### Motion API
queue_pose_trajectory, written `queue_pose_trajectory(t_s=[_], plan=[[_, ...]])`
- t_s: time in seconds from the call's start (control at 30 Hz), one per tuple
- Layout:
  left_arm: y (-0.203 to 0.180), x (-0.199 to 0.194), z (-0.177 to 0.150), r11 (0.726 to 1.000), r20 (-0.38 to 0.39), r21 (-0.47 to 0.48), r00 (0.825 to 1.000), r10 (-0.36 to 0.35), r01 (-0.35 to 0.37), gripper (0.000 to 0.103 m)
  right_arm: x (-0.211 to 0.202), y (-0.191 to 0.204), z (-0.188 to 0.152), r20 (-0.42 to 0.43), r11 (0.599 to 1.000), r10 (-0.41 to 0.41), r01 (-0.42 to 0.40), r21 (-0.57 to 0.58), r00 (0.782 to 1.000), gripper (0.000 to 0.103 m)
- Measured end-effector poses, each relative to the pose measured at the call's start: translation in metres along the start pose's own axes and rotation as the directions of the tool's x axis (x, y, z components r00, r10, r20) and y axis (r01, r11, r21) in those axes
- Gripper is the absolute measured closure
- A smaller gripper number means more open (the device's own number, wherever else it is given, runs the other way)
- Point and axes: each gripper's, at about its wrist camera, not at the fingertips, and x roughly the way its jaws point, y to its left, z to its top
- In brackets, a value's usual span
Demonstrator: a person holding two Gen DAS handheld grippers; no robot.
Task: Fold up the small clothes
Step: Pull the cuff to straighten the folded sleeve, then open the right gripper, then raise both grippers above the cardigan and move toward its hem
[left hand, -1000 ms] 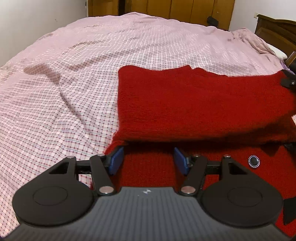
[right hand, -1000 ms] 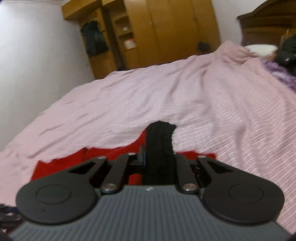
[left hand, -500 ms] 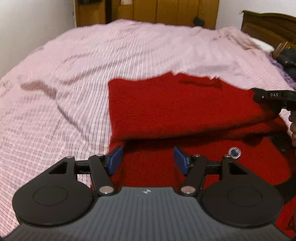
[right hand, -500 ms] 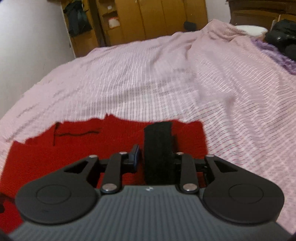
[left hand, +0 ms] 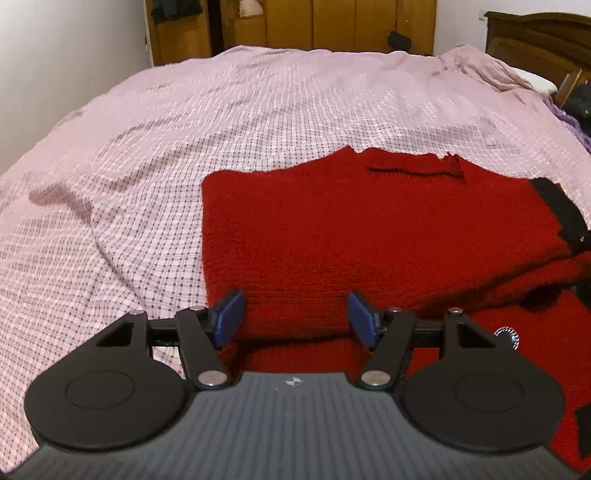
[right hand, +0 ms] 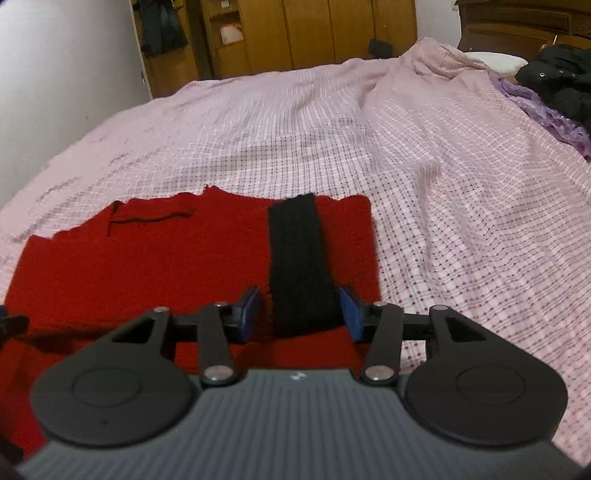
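Observation:
A red knitted garment [left hand: 369, 229] lies folded over itself on the pink checked bed sheet [left hand: 258, 110]. My left gripper [left hand: 296, 317] is open at the fold's near left corner; the red edge lies between its blue pads [left hand: 229, 317] without being pinched. In the right wrist view the red garment [right hand: 147, 266] carries a black ribbed band [right hand: 299, 258] lying flat on top. My right gripper [right hand: 300, 314] straddles the band's near end, its jaws opening, with a gap at the left pad [right hand: 251, 314]. That black band [left hand: 557, 206] shows at the right edge of the left wrist view.
A round metal snap [left hand: 506, 334] sits on the lower red layer. Dark clothing [right hand: 561, 77] and purple cloth [right hand: 546, 114] lie at the bed's far right by a wooden headboard [left hand: 535, 33]. Wooden wardrobes [right hand: 295, 29] stand beyond the bed; a white wall is on the left.
The right gripper came down with the black band, laid it on the red garment, and its jaws parted off it. The folded upper layer now lies flat. The left gripper stays open.

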Motion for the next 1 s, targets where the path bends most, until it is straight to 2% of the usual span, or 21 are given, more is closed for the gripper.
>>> queue_pose_trajectory(t_s=[0.17, 0.23, 0.3, 0.57, 0.83, 0.93, 1.0], plan=[[0.000, -0.004, 0.002, 1.000, -0.003, 0.001, 1.000, 0.003, -0.003, 0.033, -0.009, -0.002, 0.006, 0.009, 0.998, 0.014, -0.014, 0.053, 1.000, 0.052], [0.000, -0.010, 0.003, 1.000, 0.002, -0.003, 1.000, 0.009, -0.009, 0.033, -0.018, -0.002, 0.008, 0.028, 0.998, 0.020, -0.022, 0.053, 0.999, 0.045], [0.001, -0.018, 0.002, 1.000, 0.006, -0.006, 1.000, 0.019, -0.019, 0.033, -0.032, -0.003, 0.010, 0.054, 0.999, 0.019, -0.021, 0.048, 0.998, 0.042], [0.008, -0.063, -0.008, 0.999, 0.034, -0.037, 0.999, 0.007, -0.006, 0.033, -0.091, 0.001, 0.006, 0.105, 0.997, 0.077, -0.079, 0.019, 0.991, 0.042], [0.007, -0.109, -0.021, 1.000, 0.053, -0.028, 0.999, -0.011, 0.013, 0.033, -0.144, 0.018, -0.010, 0.092, 0.988, 0.155, -0.153, -0.023, 0.984, 0.042], [0.006, -0.122, -0.028, 0.999, 0.047, -0.026, 0.998, -0.031, 0.033, 0.027, -0.160, 0.026, -0.019, 0.078, 0.984, 0.172, -0.168, -0.055, 0.982, 0.042], [0.004, -0.130, -0.033, 0.999, 0.047, -0.018, 0.998, -0.035, 0.036, 0.026, -0.169, 0.032, -0.026, 0.069, 0.982, 0.177, -0.171, -0.082, 0.982, 0.042]])
